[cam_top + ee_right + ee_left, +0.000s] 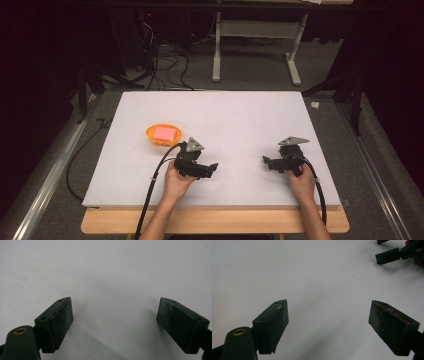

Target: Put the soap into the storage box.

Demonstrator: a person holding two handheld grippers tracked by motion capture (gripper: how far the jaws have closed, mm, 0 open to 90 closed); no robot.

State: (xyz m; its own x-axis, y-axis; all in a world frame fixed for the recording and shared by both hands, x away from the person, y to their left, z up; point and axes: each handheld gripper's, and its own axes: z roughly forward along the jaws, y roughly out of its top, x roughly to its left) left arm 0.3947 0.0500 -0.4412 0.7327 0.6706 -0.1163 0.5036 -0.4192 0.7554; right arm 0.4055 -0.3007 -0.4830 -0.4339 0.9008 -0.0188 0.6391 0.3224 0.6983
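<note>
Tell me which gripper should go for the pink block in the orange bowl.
Left. The left gripper sits just in front of the orange bowl holding the pink block, jaws open; the right gripper is farther across the table.

white table top (240,120), orange bowl (152,138), pink block (166,133)

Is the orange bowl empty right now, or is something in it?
Not empty. In the high view the orange bowl sits upright on the white table with a pink block inside it.
</note>
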